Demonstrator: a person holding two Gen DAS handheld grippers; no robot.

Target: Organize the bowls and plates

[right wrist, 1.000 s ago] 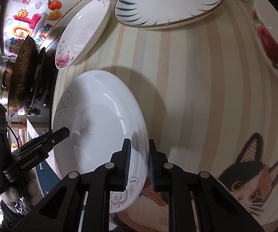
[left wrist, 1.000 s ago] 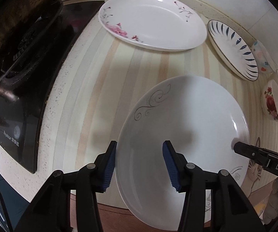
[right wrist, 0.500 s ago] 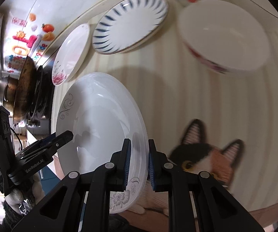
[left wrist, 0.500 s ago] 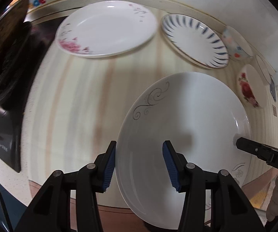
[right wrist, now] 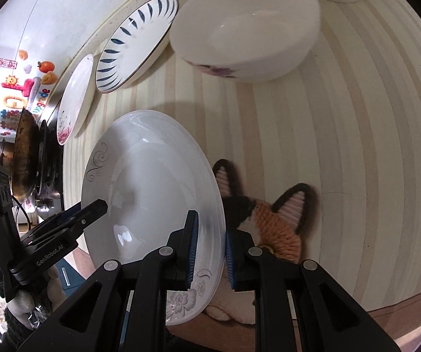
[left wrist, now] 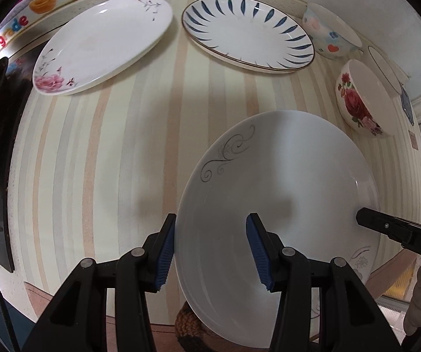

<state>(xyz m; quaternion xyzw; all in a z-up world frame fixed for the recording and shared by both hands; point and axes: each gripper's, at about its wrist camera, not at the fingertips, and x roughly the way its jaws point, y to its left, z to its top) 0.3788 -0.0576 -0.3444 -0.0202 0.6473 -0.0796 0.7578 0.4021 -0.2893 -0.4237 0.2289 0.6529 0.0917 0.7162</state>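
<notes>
While it hangs tilted above the striped worktop (left wrist: 99,152), the white scroll-patterned plate (left wrist: 283,182) has its rim clamped between the right gripper (right wrist: 210,249)'s narrow jaws. The left gripper (left wrist: 210,249)'s jaws stand wide, astride the plate's opposite rim, not pinching it. Beyond the jaws lie a pink-flower plate (left wrist: 102,44), a blue-striped plate (left wrist: 248,32) and a rose bowl (left wrist: 363,96).

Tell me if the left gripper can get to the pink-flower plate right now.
Probably yes. The left gripper stands open around the rim of the swirl plate without clamping it, and bare striped counter lies between it and the pink-flower plate.
</notes>
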